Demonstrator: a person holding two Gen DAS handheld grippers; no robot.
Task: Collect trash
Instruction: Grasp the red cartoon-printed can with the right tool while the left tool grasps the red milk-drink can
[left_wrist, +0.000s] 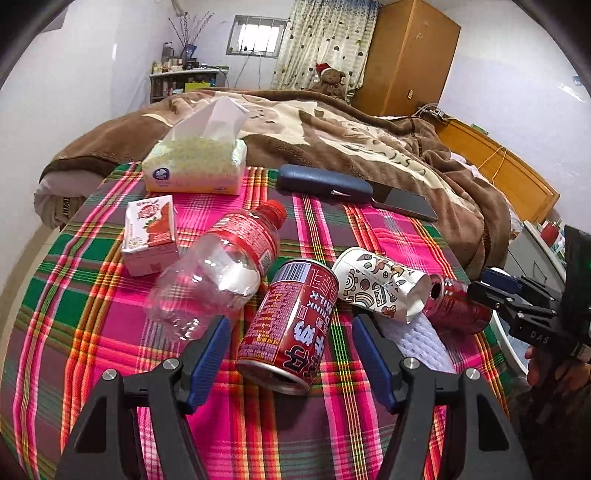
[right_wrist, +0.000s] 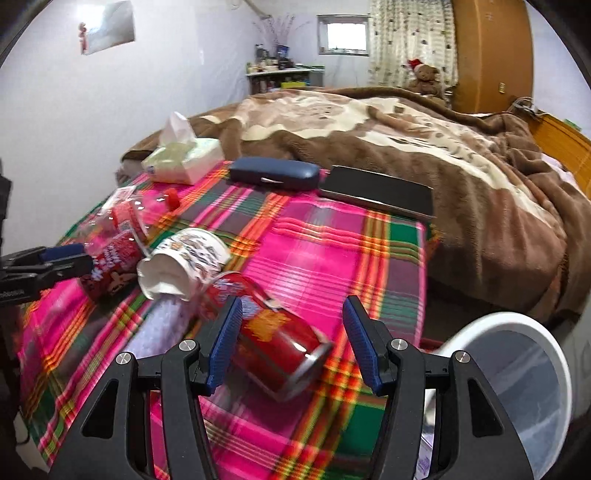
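Observation:
On the plaid cloth (left_wrist: 92, 332) lies a red milk-drink can (left_wrist: 291, 325) on its side, between the blue pads of my left gripper (left_wrist: 291, 350), which is open and does not press on it. Beside it are a crushed clear bottle (left_wrist: 218, 266), a strawberry carton (left_wrist: 151, 236), a patterned paper cup (left_wrist: 376, 288) and a white paper towel (left_wrist: 417, 339). A second red can (right_wrist: 280, 350) lies between the pads of my open right gripper (right_wrist: 293, 339); the left pad is close to it and the right pad stands clear. The left gripper (right_wrist: 79, 260) shows at the left edge.
A tissue pack (left_wrist: 195, 166), a dark blue glasses case (left_wrist: 325, 184) and a black flat slab (left_wrist: 406, 206) lie along the cloth's far edge by the brown blanket (right_wrist: 406, 147). A white bin with a liner (right_wrist: 517, 387) stands below the table's right corner.

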